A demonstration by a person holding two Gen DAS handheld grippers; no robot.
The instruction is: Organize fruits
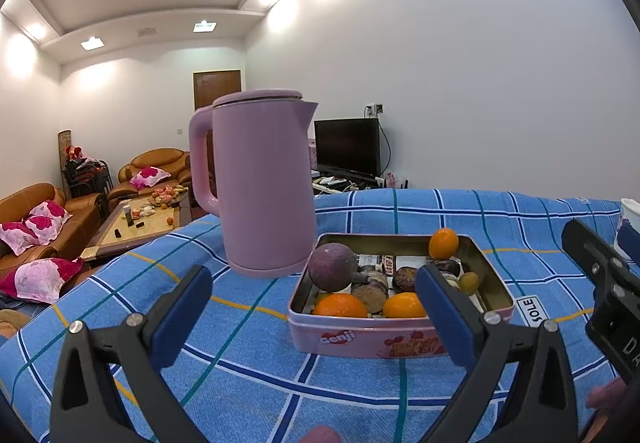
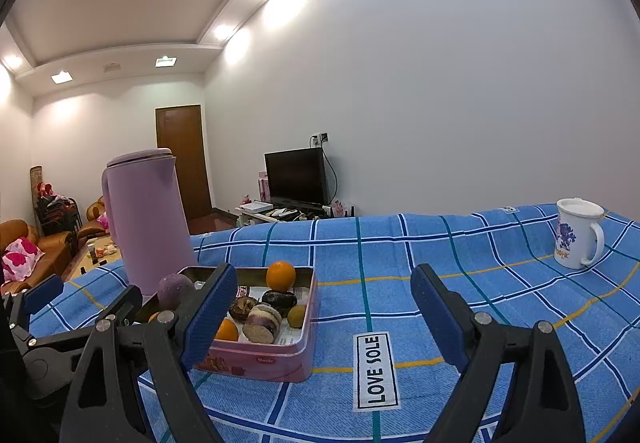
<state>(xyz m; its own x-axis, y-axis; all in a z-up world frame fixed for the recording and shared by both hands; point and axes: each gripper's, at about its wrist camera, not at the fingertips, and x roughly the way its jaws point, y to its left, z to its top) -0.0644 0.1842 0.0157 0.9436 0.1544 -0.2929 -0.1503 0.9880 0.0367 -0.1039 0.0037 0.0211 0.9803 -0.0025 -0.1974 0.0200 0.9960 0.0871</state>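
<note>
A: Where does the fruit sit?

B: In a shallow pink rectangular metal tin (image 1: 362, 339) on the surface covered with a blue plaid cloth (image 2: 460, 243). A round dull-purple fruit (image 1: 333, 267) lies in the tin's far left corner, and a small orange citrus (image 1: 443, 243) sits at the far wall. Two larger oranges lie against the near wall, one on the left (image 1: 340, 306) and one to its right (image 1: 403, 306). A little olive-green fruit (image 1: 469, 282) is toward the right side, with dark brown round pieces between them.

A: And the grippers?

B: The left gripper (image 1: 314, 317) has its blue-padded fingers spread wide, empty, low over the cloth just in front of the tin. The right gripper (image 2: 324, 313) is spread wide too, with nothing between the pads. In its own view the left finger overlaps the tin, and whether it touches the tin I cannot tell.

A: Anything else on the cloth?

B: A tall lilac kettle with a lid and handle (image 1: 262, 183) stands upright just left of and behind the tin. A white mug with a purple print (image 2: 578, 239) stands well apart near the far right edge. A white label reading LOVE SOLE (image 2: 376, 371) is sewn on the cloth right of the tin.
</note>
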